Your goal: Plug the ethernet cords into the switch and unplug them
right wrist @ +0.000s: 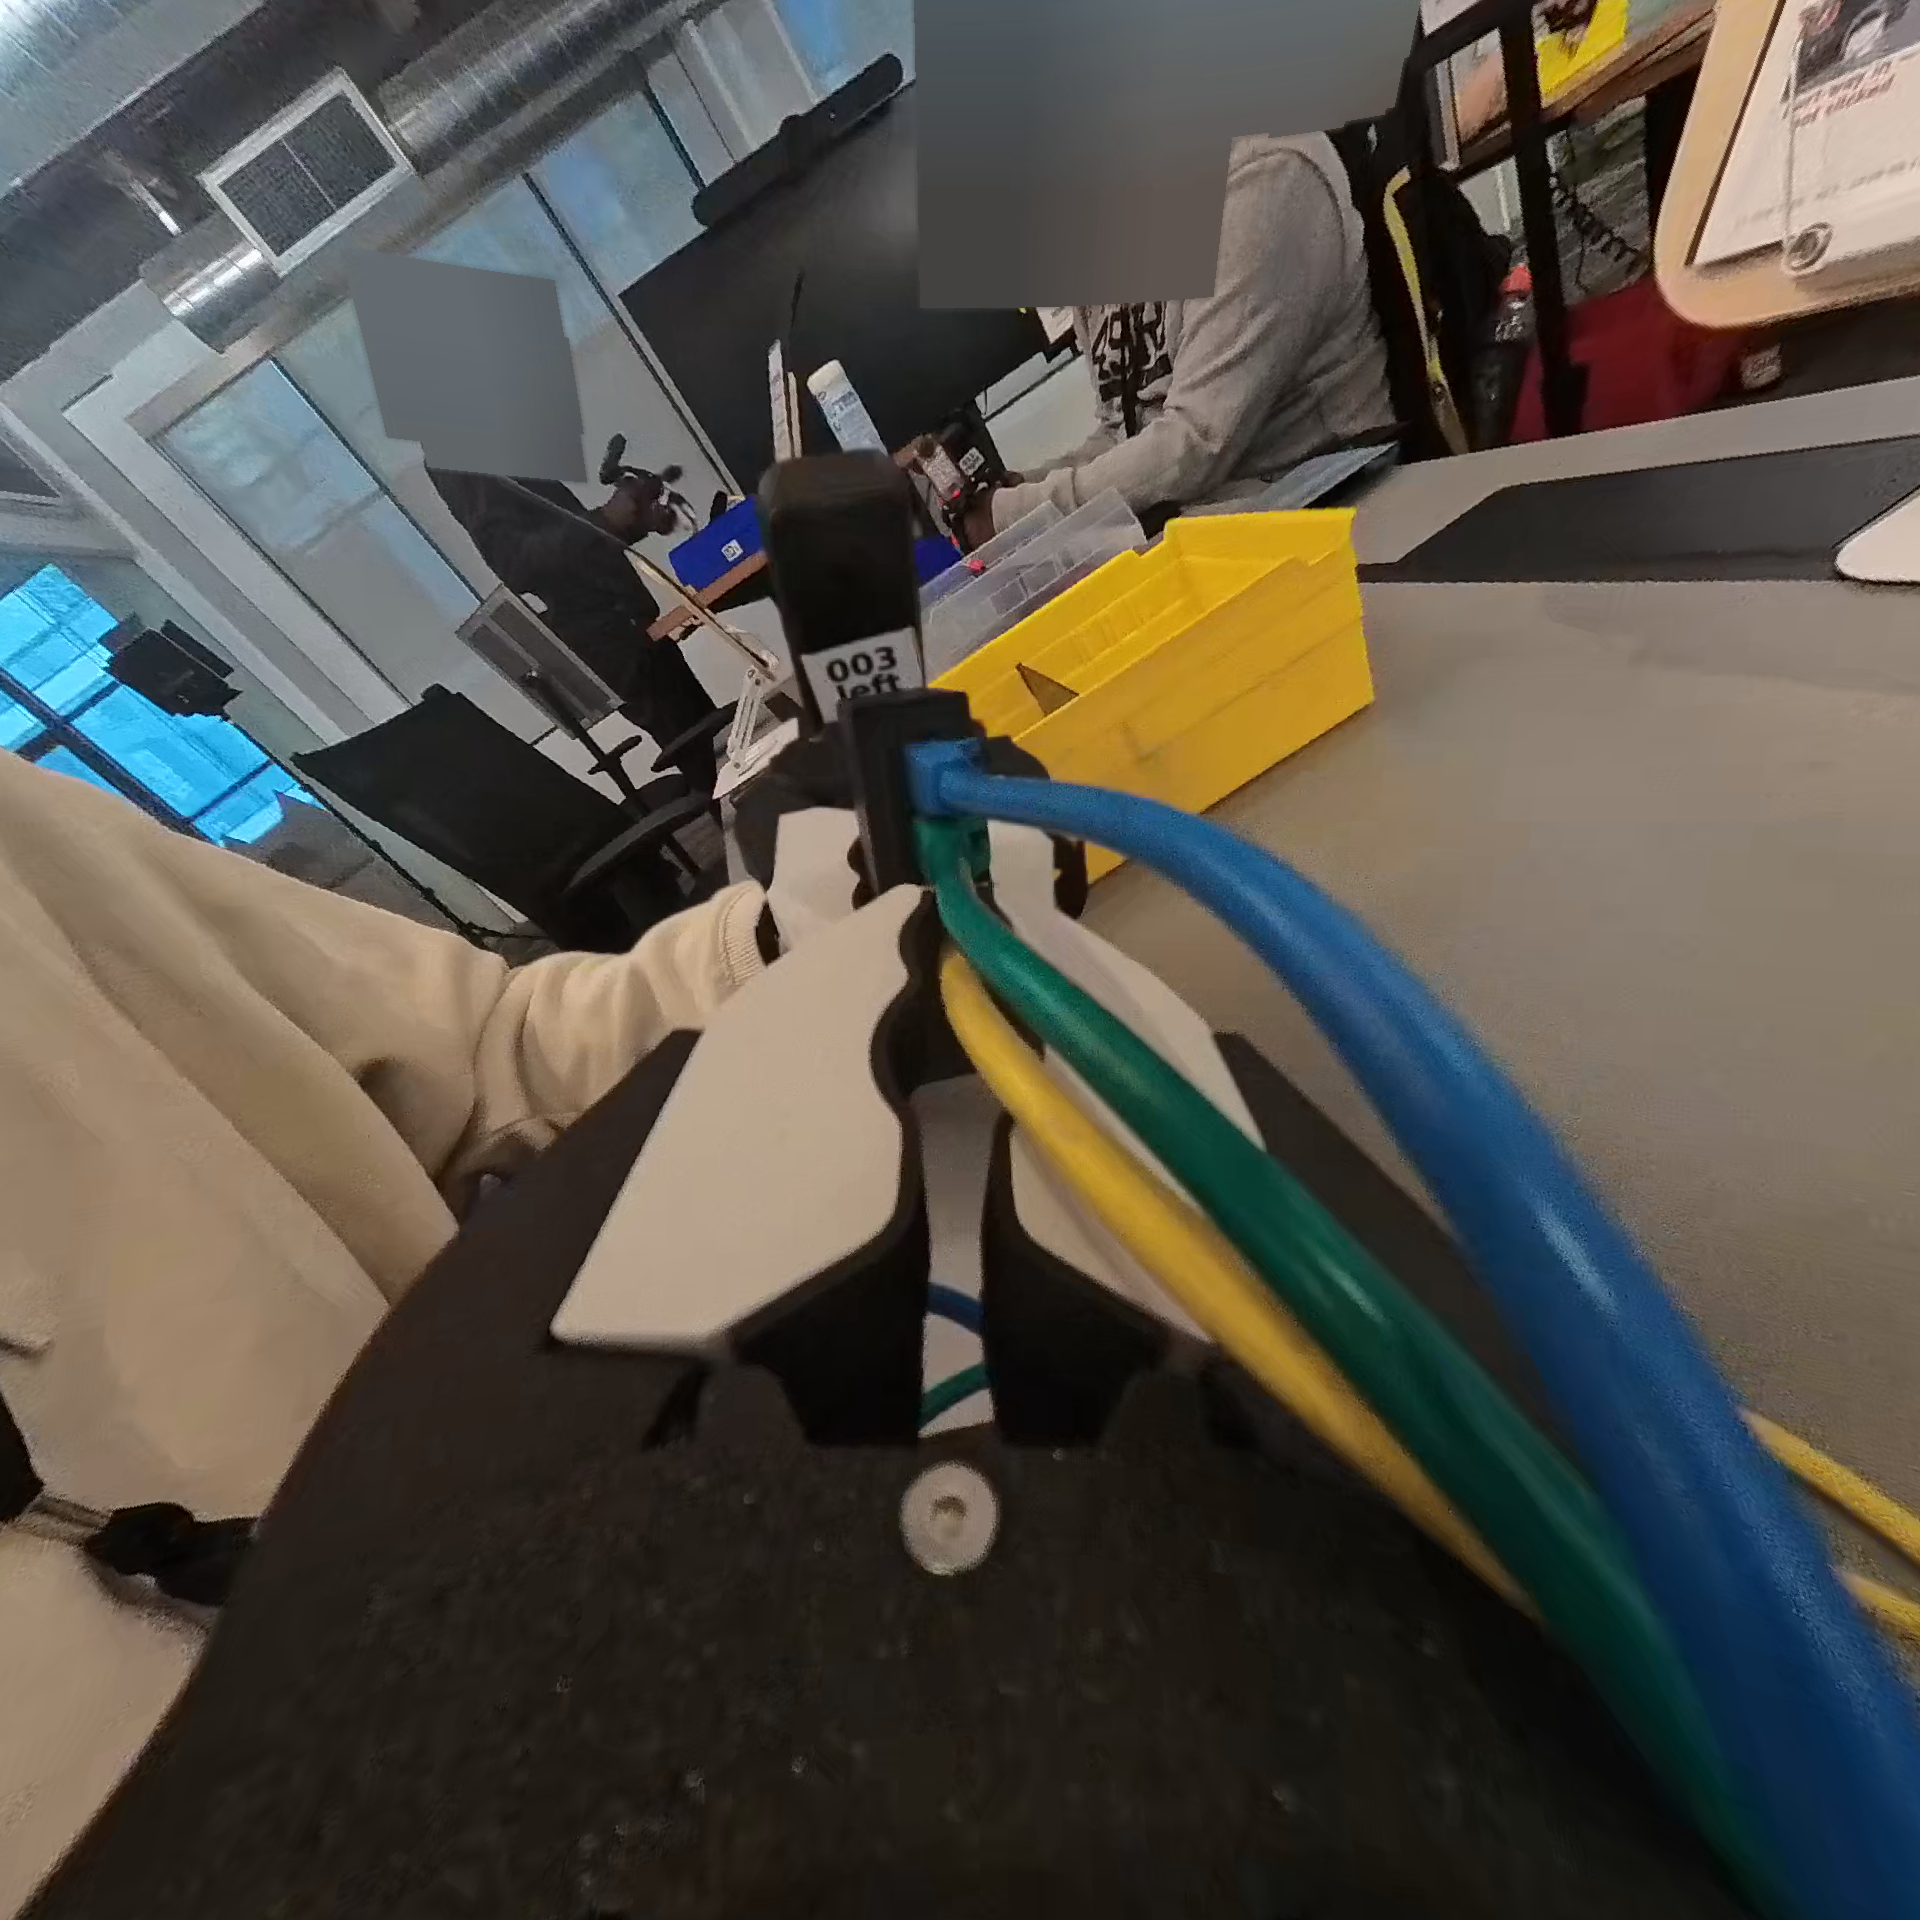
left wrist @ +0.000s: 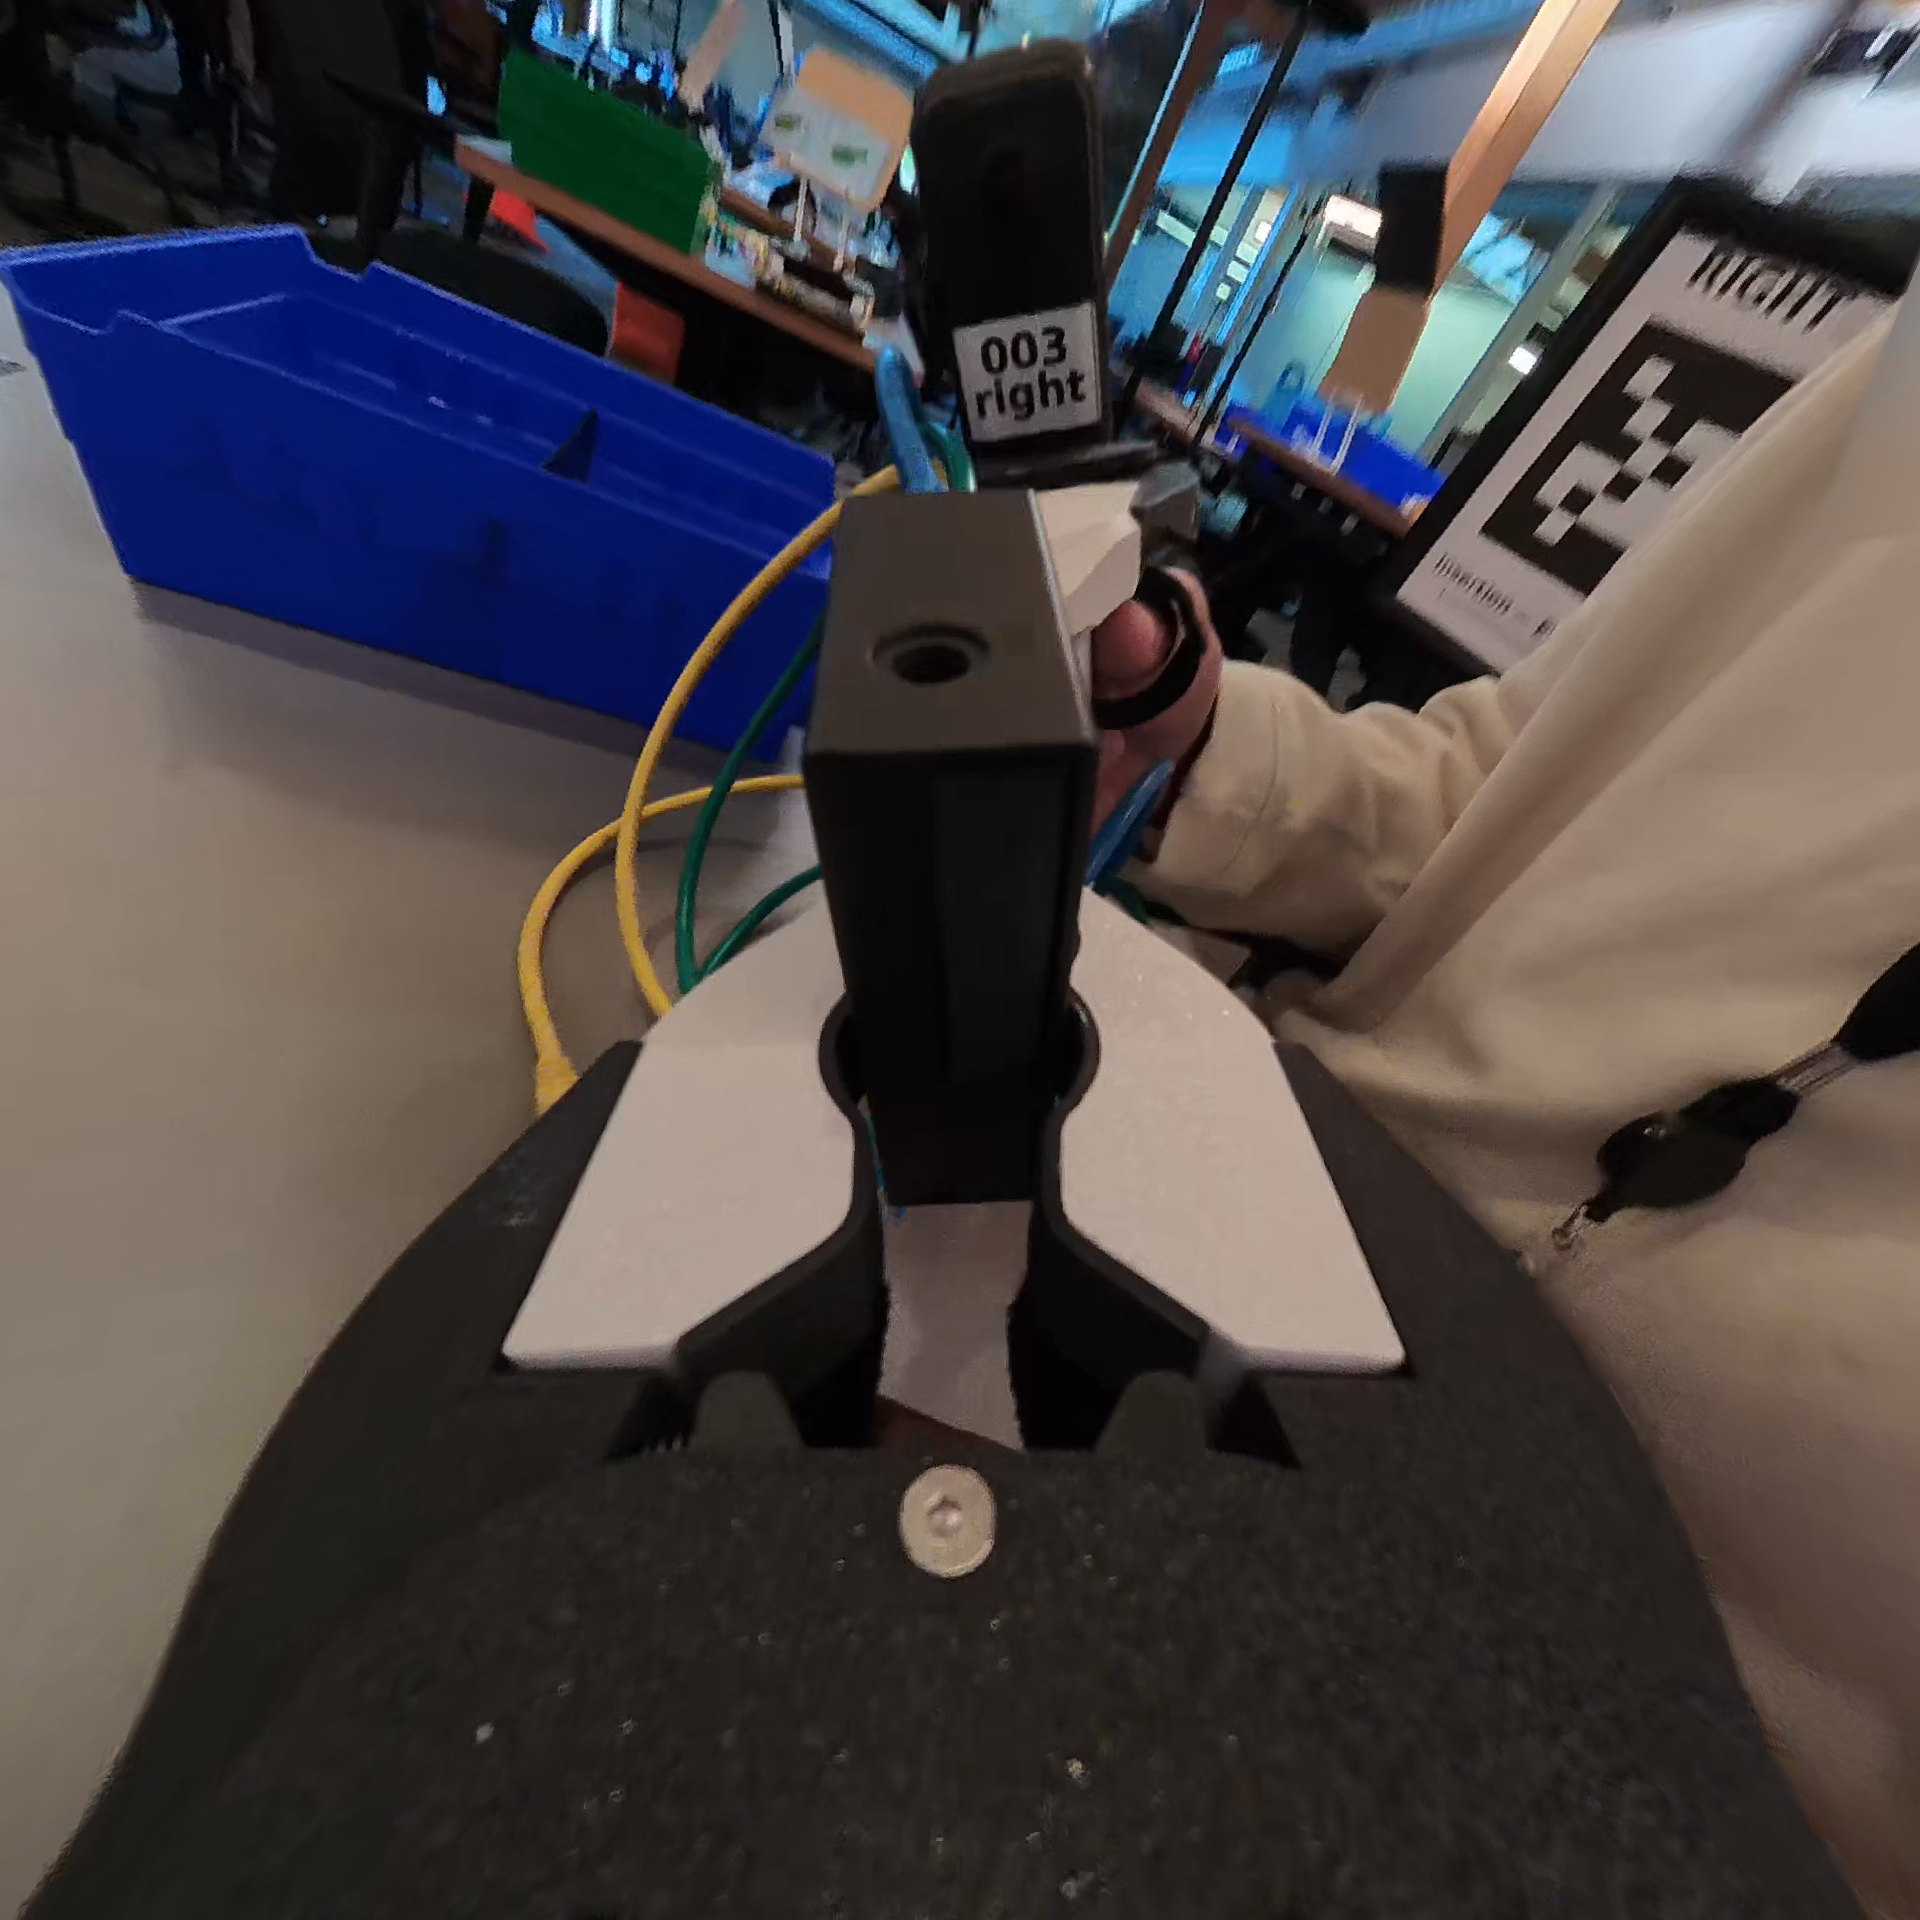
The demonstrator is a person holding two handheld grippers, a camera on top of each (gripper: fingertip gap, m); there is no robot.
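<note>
A small white sticker (left wrist: 1027, 376) with black print sits on the far hand-held gripper's black handle in the left wrist view; a like sticker (right wrist: 862, 670) shows in the right wrist view. A white board (left wrist: 1631, 447) bearing a black square-pattern marker stands at the tabletop's right edge, its print probably too blurred to read. A printed page (right wrist: 1829, 114) lies upper right.

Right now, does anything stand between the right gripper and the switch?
Yes. The blue cord and green cord, both plugged into the switch, trail back over the right gripper, hiding one finger; the yellow cord reaches its fingertips.
</note>
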